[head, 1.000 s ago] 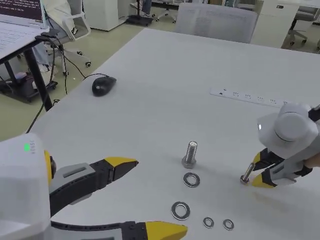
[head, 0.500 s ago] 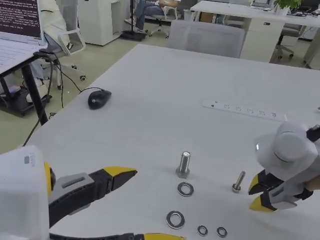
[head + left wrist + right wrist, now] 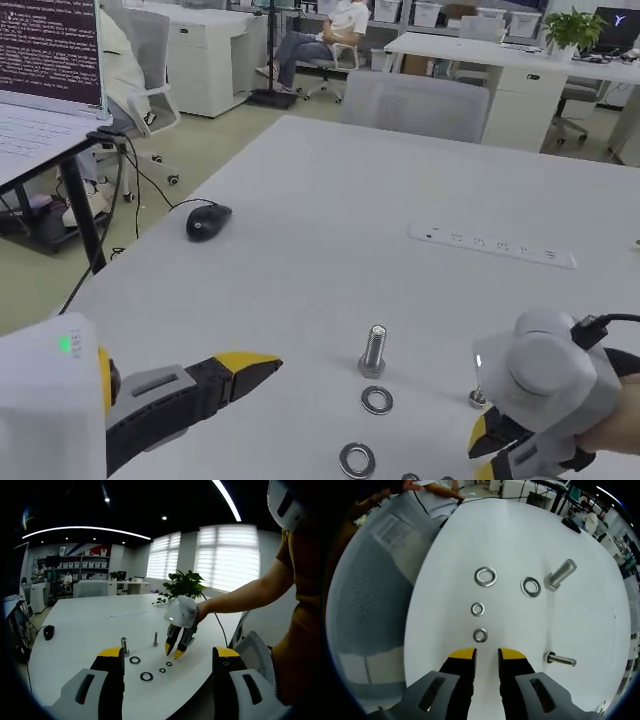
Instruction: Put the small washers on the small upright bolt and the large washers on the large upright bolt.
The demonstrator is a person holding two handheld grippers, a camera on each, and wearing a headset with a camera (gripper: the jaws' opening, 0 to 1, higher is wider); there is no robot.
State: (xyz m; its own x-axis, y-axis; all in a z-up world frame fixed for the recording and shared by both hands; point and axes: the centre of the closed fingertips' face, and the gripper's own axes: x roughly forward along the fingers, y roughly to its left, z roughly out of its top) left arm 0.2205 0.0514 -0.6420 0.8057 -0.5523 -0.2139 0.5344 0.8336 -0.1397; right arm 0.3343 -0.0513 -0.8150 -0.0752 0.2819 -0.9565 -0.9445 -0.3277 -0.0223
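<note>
The large bolt (image 3: 375, 350) stands upright mid-table, with two large washers (image 3: 377, 400) (image 3: 357, 460) flat in front of it. Right of it stands the small bolt (image 3: 478, 397), half hidden behind my right gripper (image 3: 483, 455). In the right gripper view that gripper (image 3: 487, 654) is open by a narrow gap with nothing in it, just short of a small washer (image 3: 480, 635); a second small washer (image 3: 478, 609) lies beyond. The small bolt (image 3: 560, 659) is off to its side. My left gripper (image 3: 169, 654) is wide open and holds nothing, well back from the parts; one finger (image 3: 245, 366) shows at lower left.
A black mouse (image 3: 208, 222) lies at the table's left side and a white power strip (image 3: 490, 247) at the far right. A grey chair (image 3: 415, 100) stands behind the far edge. A laptop (image 3: 50, 60) sits on a separate desk to the left.
My right gripper let go of the small bolt, which now stands upright, and drew back towards the near edge by the small washers. The left gripper stayed open.
</note>
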